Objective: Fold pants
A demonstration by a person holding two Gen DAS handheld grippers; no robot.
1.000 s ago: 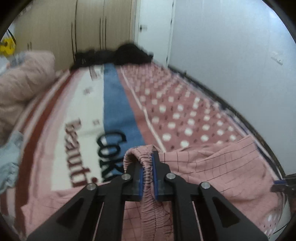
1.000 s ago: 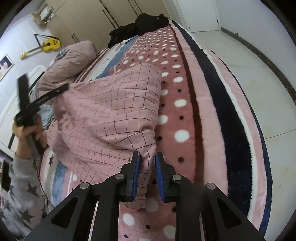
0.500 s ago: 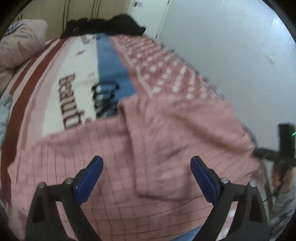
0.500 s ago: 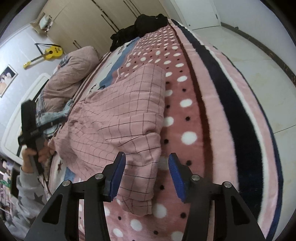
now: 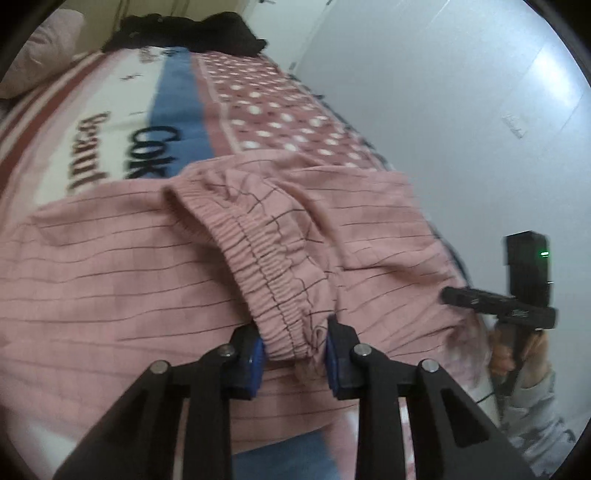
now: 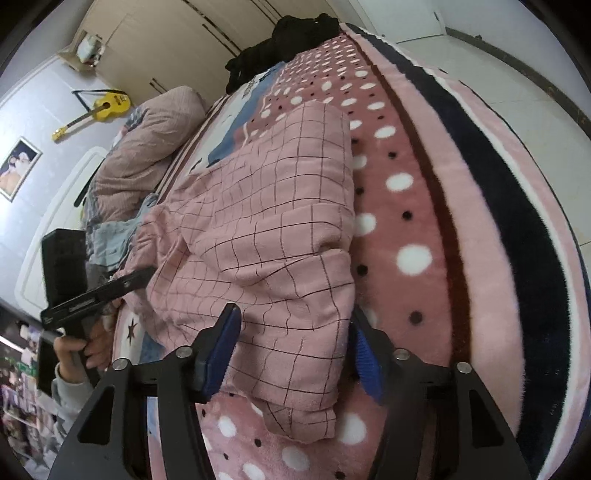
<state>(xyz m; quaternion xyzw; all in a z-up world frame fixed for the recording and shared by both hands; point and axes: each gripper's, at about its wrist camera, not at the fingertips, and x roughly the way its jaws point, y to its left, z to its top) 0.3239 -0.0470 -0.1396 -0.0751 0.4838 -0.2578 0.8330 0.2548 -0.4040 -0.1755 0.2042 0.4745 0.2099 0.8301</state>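
Pink checked pants are lying in folds across the patterned blanket of the bed, and in the left wrist view we are seeing their gathered elastic waistband running down into the left claw. The claw's jaws are closing, with the end of the waistband sitting between the blue pads; we cannot tell whether the pads are pressing on it yet. At the right edge of this view a hand is holding the right claw's black handle beside the pants. A black garment is lying at the far end of the bed.

In the right wrist view we are looking along the spotted side of the blanket. The right claw is opening, its blue pads standing clear on either side of a folded pant leg end that is resting on the bed. At the left, the other hand is holding the left claw against the far side of the pants. A yellow guitar is hanging on the wall.
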